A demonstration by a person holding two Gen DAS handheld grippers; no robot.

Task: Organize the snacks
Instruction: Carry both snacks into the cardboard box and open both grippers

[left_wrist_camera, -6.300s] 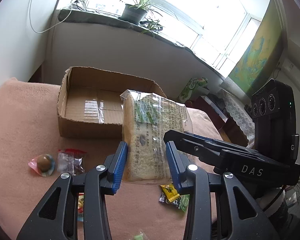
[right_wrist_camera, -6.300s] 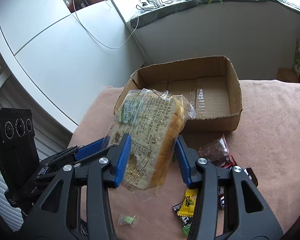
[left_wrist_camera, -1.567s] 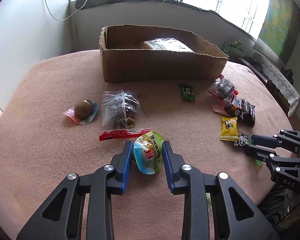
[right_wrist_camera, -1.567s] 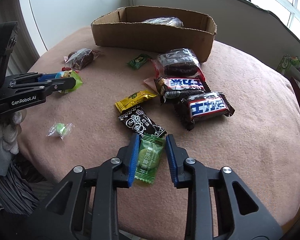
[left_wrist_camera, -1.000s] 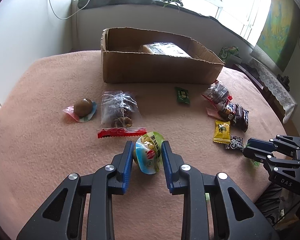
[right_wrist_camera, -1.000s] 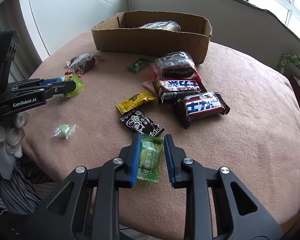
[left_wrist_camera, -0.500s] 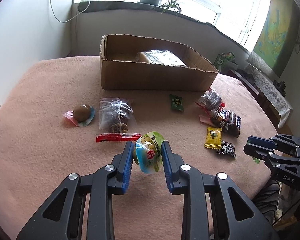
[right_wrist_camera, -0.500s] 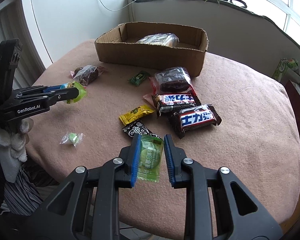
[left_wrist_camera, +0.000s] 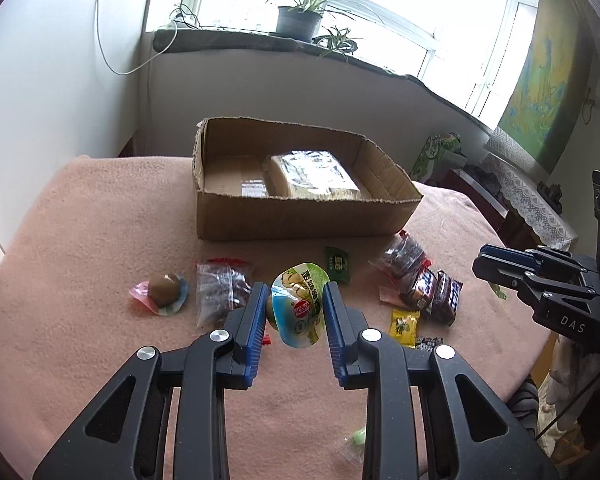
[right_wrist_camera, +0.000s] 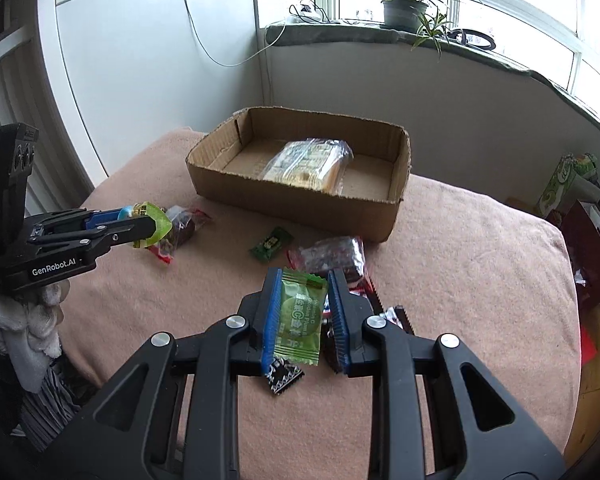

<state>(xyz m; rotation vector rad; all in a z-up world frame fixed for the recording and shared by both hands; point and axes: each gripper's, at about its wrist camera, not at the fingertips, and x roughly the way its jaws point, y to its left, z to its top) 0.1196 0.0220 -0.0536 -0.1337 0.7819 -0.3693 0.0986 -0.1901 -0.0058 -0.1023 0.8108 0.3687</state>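
Your left gripper (left_wrist_camera: 296,308) clamps the jelly cup (left_wrist_camera: 299,305); your right gripper (right_wrist_camera: 305,312) clamps the green sachet (right_wrist_camera: 301,316). Both are clear of the table. Carry each toward the box (left_wrist_camera: 300,216) at 12 o'clock, clear its wall, and release beside the bread (left_wrist_camera: 312,174).

Left wrist view rides low behind its own fingers, angled down across the pink-covered table (left_wrist_camera: 80,240) toward the cardboard box (left_wrist_camera: 300,216) and the window beyond. Right wrist view sits close behind its fingers too, tilted down, facing the same box (right_wrist_camera: 300,200) from further right. Both share box, table, windowsill plant (left_wrist_camera: 300,20), and each catches the other gripper at its edge.
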